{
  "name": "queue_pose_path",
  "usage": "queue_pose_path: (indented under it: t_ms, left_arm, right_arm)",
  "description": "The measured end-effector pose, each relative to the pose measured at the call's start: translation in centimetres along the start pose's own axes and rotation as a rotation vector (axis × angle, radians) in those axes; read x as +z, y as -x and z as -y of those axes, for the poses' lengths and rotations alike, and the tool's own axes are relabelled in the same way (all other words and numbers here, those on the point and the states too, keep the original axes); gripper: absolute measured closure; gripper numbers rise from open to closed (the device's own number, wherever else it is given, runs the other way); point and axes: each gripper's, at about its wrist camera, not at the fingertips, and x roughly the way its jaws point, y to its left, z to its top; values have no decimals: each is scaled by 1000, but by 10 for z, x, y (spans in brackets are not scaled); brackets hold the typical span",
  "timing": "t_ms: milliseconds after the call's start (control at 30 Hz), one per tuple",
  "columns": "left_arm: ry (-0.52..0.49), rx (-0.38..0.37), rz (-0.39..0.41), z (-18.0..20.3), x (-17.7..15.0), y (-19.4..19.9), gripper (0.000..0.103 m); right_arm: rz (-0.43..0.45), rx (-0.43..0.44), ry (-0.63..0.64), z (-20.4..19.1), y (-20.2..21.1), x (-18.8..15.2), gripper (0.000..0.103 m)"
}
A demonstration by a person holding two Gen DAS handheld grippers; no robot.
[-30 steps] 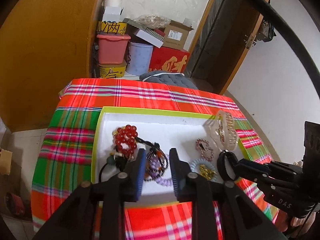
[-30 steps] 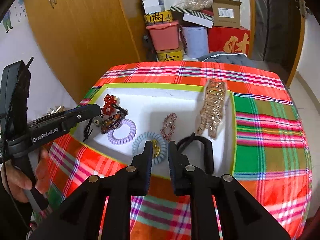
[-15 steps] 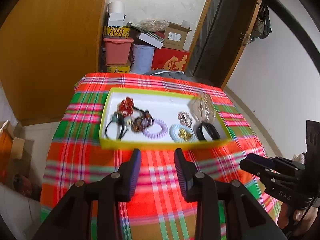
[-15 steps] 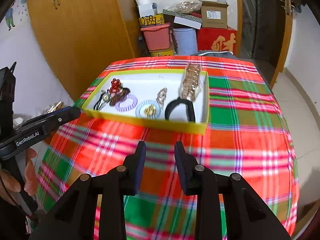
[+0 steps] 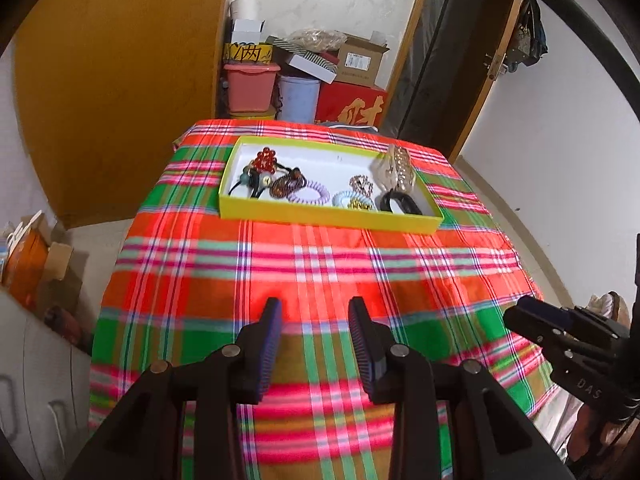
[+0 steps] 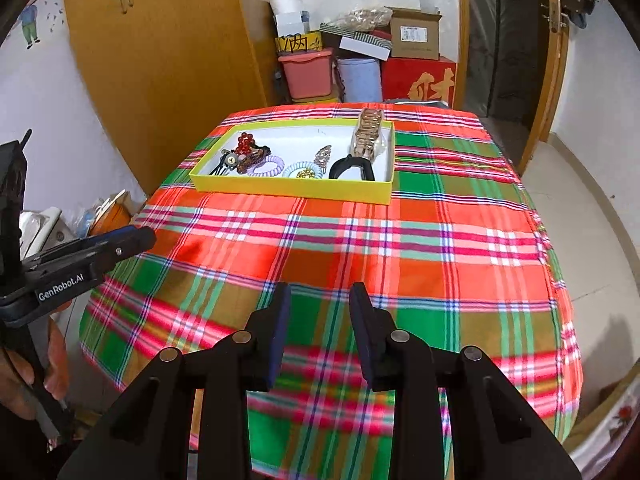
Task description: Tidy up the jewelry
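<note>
A yellow-rimmed white tray (image 5: 320, 214) (image 6: 288, 187) sits at the far half of the plaid-covered table. In it lie a red bead bracelet (image 5: 265, 159) (image 6: 245, 142), a purple coil hair tie (image 5: 310, 195) (image 6: 267, 168), a light blue coil tie (image 5: 347, 200) (image 6: 301, 170), a black band (image 5: 400, 202) (image 6: 352, 168) and a gold hair claw (image 5: 399, 166) (image 6: 368, 132). My left gripper (image 5: 316, 316) (image 6: 136, 240) is open and empty over the table's near edge. My right gripper (image 6: 320, 300) (image 5: 520, 316) is open and empty, also well back from the tray.
The plaid tablecloth (image 6: 400, 240) covers the table. Behind it stand stacked boxes, a pink bin (image 6: 308, 72) and a red box (image 6: 420, 82). A wooden wardrobe (image 6: 160, 60) is at left, a door (image 6: 512, 40) at right. Boxes sit on the floor at left (image 5: 32, 256).
Both grippers have pulled back from the tray toward the table's near edge and their jaws have opened wider. The jewelry stays in the tray.
</note>
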Motion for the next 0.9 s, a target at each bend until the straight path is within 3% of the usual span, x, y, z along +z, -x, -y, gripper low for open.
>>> queue_pose_path:
  t_ms: [333, 900]
  left_arm:
    - [24, 8, -43, 3, -22, 10, 69]
    - [37, 5, -37, 0, -24, 14, 69]
  right_arm:
    - [-8, -4, 11, -6, 11, -16, 72]
    - [-10, -7, 32, -14, 14, -18, 72]
